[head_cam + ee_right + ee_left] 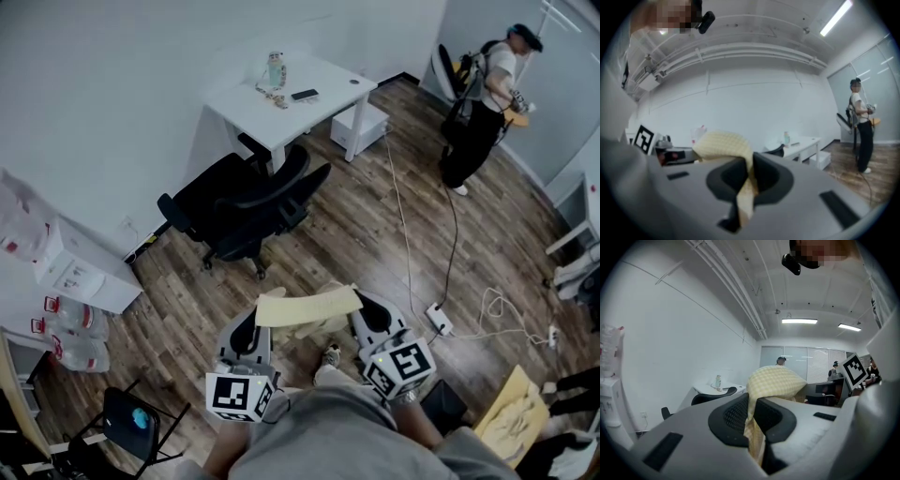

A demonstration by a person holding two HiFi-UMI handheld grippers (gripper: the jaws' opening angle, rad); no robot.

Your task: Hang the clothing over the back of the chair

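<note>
A pale yellow checked piece of clothing [307, 307] hangs stretched between my two grippers, held out level in front of me. My left gripper [257, 322] is shut on its left edge, and the cloth [774, 380] bulges up over the jaws in the left gripper view. My right gripper [362, 310] is shut on the right edge, with the cloth [725, 142] pinched and folded over in the right gripper view. The black office chair [246, 203] stands ahead on the wood floor, beside the white desk [292, 99], apart from the clothing.
A bottle [275, 69] and a phone [304, 95] lie on the desk. A person [480, 103] stands at the far right. Cables and a power strip [439, 320] run across the floor to my right. Another black chair [127, 422] sits at my near left, with shelving [80, 272] by the wall.
</note>
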